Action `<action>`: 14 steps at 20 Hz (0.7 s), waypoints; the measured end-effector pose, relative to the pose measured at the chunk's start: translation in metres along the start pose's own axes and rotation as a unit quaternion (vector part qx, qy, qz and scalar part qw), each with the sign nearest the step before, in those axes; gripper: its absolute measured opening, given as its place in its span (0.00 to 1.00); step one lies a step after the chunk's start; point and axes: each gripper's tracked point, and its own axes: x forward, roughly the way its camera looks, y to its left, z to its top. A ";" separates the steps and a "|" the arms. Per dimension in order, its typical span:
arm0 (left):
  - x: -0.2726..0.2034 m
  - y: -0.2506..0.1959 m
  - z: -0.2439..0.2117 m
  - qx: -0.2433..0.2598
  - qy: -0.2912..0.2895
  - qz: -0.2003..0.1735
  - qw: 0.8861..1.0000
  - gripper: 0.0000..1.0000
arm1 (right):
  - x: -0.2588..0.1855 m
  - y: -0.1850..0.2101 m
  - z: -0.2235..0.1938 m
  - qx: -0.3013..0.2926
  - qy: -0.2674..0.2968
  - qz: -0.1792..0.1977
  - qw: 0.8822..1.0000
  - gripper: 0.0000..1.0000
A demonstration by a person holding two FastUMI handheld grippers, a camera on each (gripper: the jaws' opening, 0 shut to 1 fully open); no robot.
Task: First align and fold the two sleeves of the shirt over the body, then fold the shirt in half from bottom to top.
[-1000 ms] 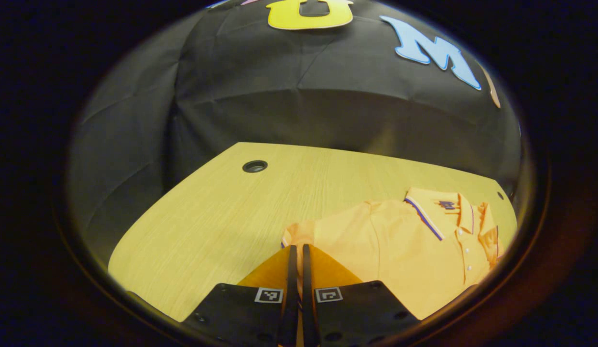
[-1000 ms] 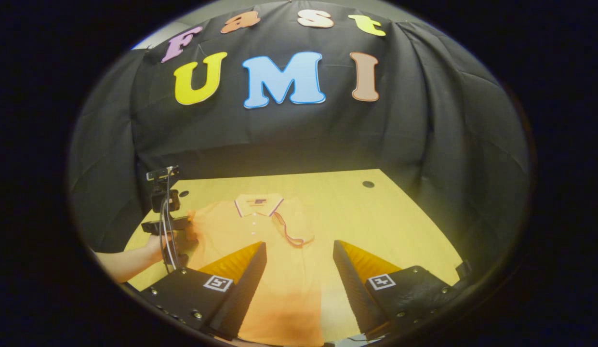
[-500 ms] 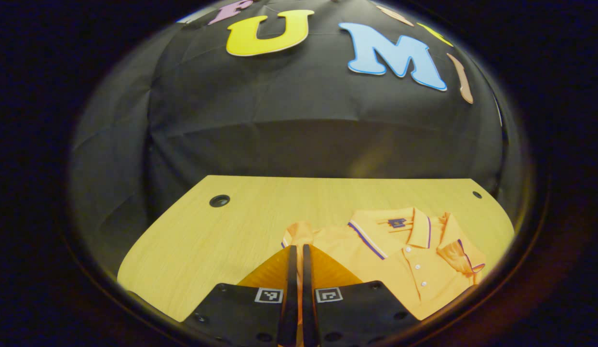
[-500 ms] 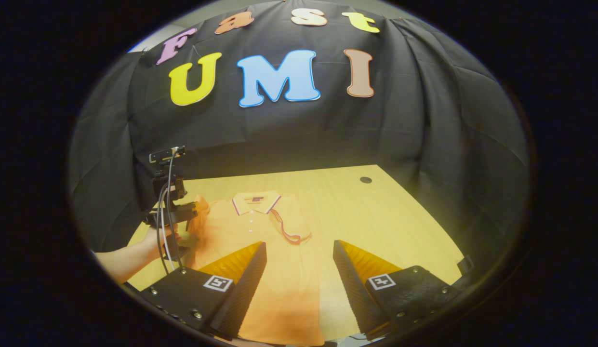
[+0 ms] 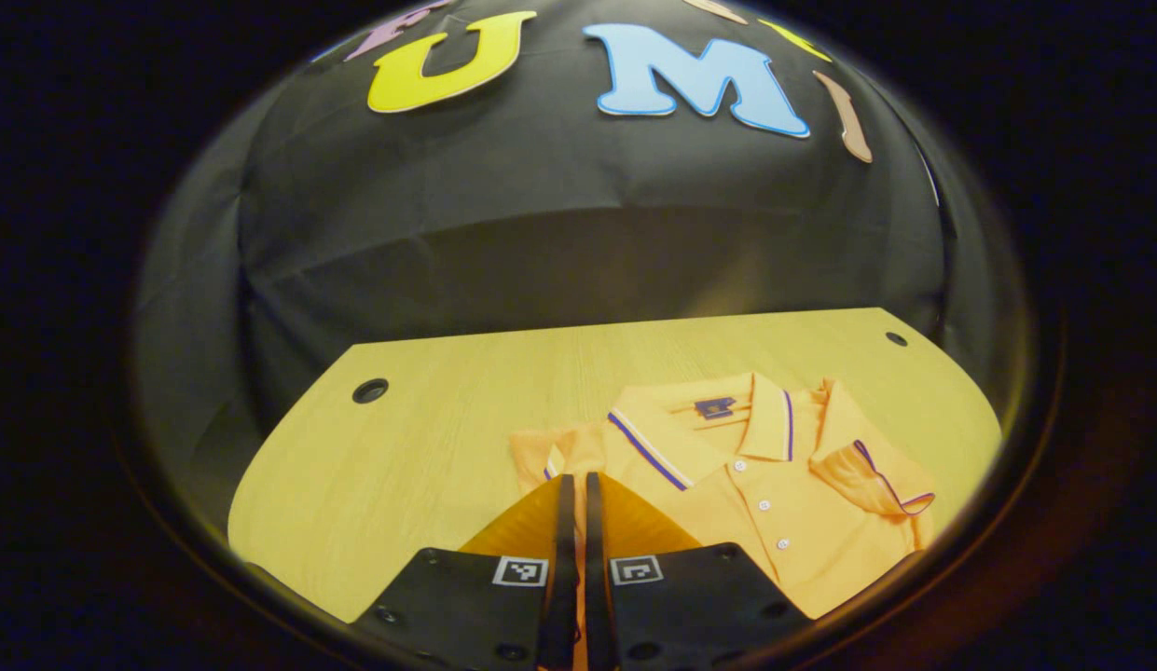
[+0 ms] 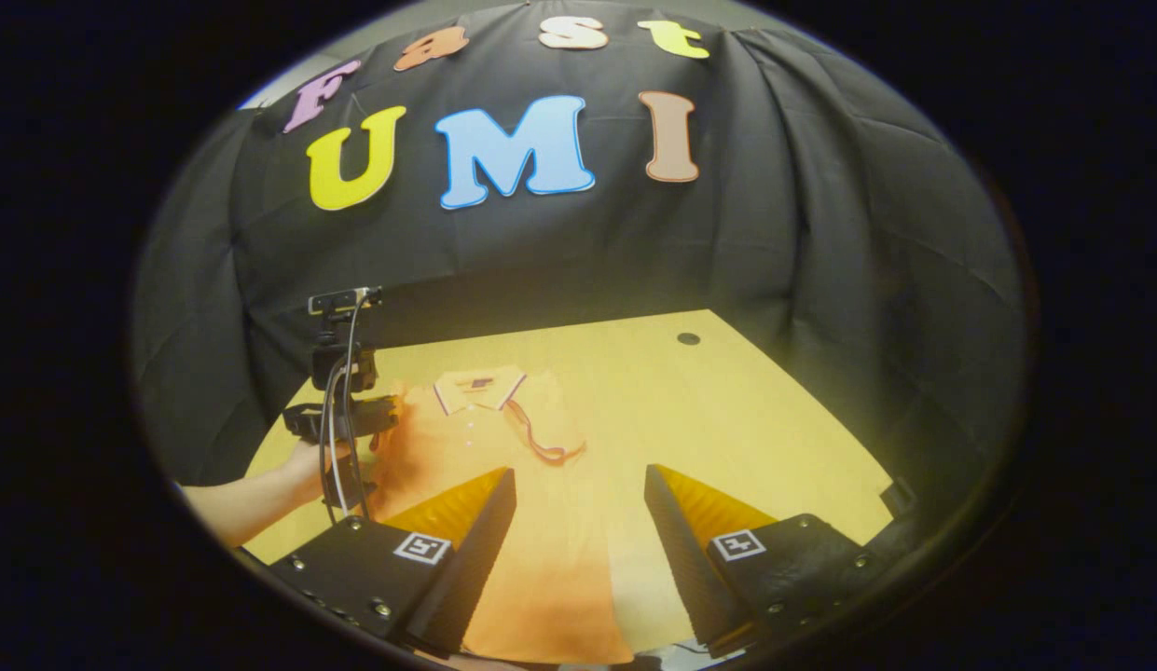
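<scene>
Left sleeve coming across the shirt body.

My left claw (image 5: 572,485), pinched shut on the left sleeve (image 5: 545,457), has swung it inward over the past second; the right sleeve (image 5: 867,471) already lies folded. My right claw (image 6: 578,485) hangs open above the soft, piped-collar shirt (image 6: 503,447) on the woodgrain bench (image 6: 727,410).

You've got a pale wooden table (image 6: 746,410) under warm light. Black cloth wall (image 6: 802,233) hangs right behind it, wrapping both its sides.
</scene>
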 end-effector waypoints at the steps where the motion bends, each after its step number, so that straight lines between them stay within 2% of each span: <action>1: 0.002 -0.003 -0.003 0.002 0.004 -0.005 1.000 0.11 | -0.001 0.001 -0.002 0.000 0.001 -0.004 1.000 0.86; 6: 0.008 -0.018 -0.014 0.018 0.025 -0.027 0.999 0.13 | 0.003 0.011 -0.013 0.011 0.007 -0.013 1.000 0.87; 7: 0.008 -0.021 -0.015 0.020 0.028 -0.031 0.999 0.19 | 0.004 0.014 -0.016 0.011 0.010 -0.011 1.000 0.87; 10: 0.002 -0.031 -0.012 0.020 0.026 -0.048 0.998 0.27 | 0.005 0.021 -0.019 -0.001 0.012 0.003 1.000 0.87; 12: -0.007 -0.032 -0.010 0.026 0.022 -0.047 0.998 0.41 | 0.006 0.022 -0.018 -0.010 0.008 0.015 1.000 0.87; 14: -0.023 -0.035 -0.007 0.023 0.018 -0.049 0.998 0.48 | 0.007 0.021 -0.018 -0.015 0.006 0.024 1.000 0.87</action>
